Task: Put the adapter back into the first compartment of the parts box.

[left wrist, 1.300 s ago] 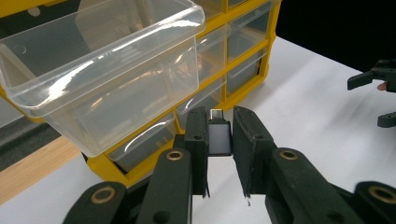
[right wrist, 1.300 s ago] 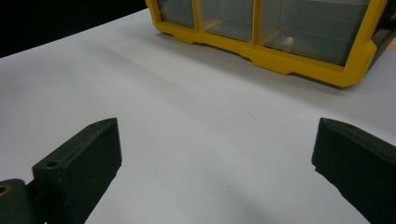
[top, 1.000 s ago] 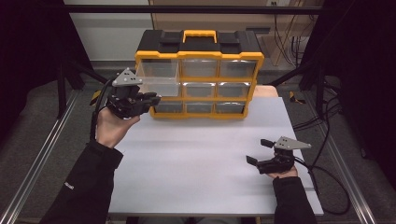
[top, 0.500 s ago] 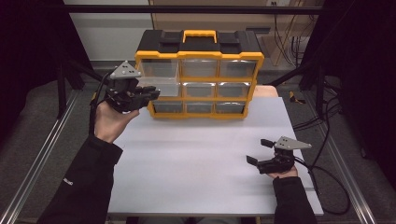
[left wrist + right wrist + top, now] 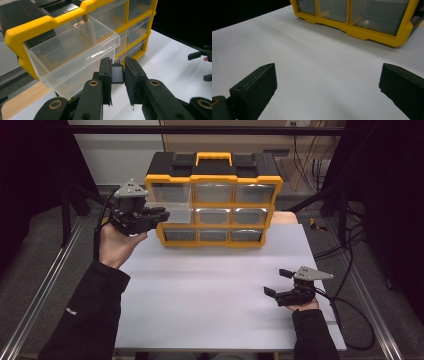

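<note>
- At the left end of the yellow organizer [image 5: 214,200], the left gripper [image 5: 117,75] pinches a small adapter-like part [image 5: 117,73], pale-bodied with a metal tip, between its two black jaws, just in front of a clear drawer [image 5: 75,53] that stands pulled out of the cabinet's frame.
- In the high view, the left gripper [image 5: 150,217] is raised off the white table [image 5: 210,300] at the level of the middle row, its jaw tips at the open clear drawer [image 5: 175,213] on the left side.
- Judged from this, the fetching and the opening are done: the part is in hand and the drawer is out. What looks left is to carry the part over the drawer's rim, let it go inside, and push the drawer shut.
- The right gripper [image 5: 280,284] rests low near the table's right front, well apart from the organizer; its jaws stand wide apart with nothing between them, and its own view looks between them at bare tabletop and the organizer's bottom row [image 5: 362,17].
- Hard to make out: what kind of connector the part carries, and how much of it lies below the jaw pads.
- The open drawer looks empty through its clear walls, though glare and the dark interior behind it leave the rear corner uncertain.
- Contents of the other drawers cannot be told through their frosted fronts.
</note>
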### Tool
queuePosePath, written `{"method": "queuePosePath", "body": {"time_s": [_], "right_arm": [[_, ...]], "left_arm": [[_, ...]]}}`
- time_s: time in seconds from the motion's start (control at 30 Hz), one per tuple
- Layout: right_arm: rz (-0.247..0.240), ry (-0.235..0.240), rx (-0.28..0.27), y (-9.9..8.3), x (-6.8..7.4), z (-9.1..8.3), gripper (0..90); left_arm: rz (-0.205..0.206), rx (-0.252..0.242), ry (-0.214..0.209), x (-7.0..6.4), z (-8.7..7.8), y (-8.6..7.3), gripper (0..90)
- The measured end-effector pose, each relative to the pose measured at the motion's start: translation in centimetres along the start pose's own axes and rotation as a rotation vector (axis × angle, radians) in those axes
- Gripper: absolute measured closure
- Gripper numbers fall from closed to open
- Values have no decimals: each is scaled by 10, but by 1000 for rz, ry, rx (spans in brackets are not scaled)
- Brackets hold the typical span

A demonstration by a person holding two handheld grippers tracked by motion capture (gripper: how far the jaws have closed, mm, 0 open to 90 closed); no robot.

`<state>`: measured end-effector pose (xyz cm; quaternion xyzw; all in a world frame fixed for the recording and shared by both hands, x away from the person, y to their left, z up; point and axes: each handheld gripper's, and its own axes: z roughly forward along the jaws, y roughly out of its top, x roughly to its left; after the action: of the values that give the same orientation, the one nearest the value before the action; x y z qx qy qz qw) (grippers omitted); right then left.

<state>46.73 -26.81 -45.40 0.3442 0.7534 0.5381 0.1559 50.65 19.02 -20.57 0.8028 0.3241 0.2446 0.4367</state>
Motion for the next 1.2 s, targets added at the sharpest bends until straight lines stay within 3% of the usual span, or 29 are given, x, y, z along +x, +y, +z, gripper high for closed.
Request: {"method": "queuePosePath", "body": {"time_s": [1.2], "right_arm": [[-3,-1,1,0,0,0,21]], "left_arm": [[-25,-13,30,19,-1,27,755]]}}
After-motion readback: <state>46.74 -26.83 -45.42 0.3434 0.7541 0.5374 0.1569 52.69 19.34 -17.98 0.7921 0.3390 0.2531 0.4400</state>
